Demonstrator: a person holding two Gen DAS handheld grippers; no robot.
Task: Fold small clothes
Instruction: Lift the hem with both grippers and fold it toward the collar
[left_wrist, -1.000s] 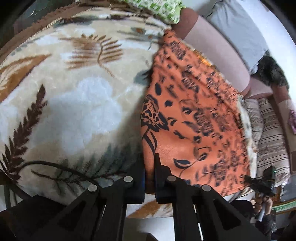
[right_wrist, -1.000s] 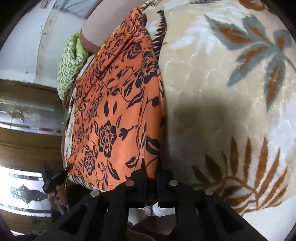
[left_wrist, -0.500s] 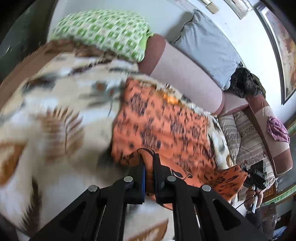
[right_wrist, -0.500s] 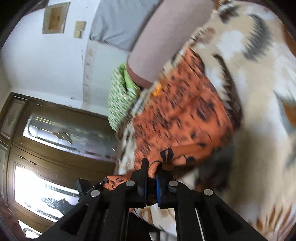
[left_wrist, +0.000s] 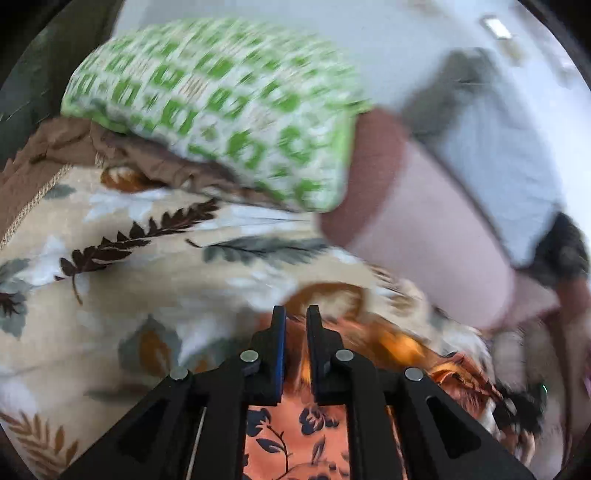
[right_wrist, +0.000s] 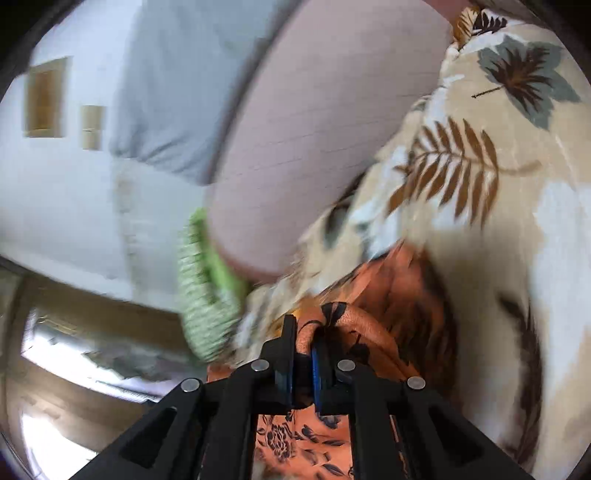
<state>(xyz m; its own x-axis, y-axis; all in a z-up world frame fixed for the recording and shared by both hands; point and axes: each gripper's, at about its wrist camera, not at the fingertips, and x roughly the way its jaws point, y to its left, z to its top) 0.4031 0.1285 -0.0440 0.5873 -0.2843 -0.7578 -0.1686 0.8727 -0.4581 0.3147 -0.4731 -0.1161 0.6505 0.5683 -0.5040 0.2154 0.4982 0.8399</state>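
Orange cloth (right_wrist: 369, 328) lay on the blanket (right_wrist: 498, 229) at 6 o'clock; your right gripper (right_wrist: 303, 332) pinched a fold while opening, your left gripper (left_wrist: 295, 325) was opening, cloth between its jaws.

Black two-finger right gripper (right_wrist: 303, 332), jaws opening, orange floral cloth (right_wrist: 354, 325) bunched between them, over cream leaf-patterned plush blanket (right_wrist: 517, 229).

A lived-in room of a home. A plush leaf-patterned blanket (left_wrist: 110, 280) covers a soft sofa or bed, with a pink bolster (right_wrist: 332, 122), a green-and-white checked pillow (left_wrist: 221, 110) and a grey cushion (right_wrist: 177, 85) against a white wall. A wooden door with patterned glass panes (right_wrist: 74, 350) stands beside it.
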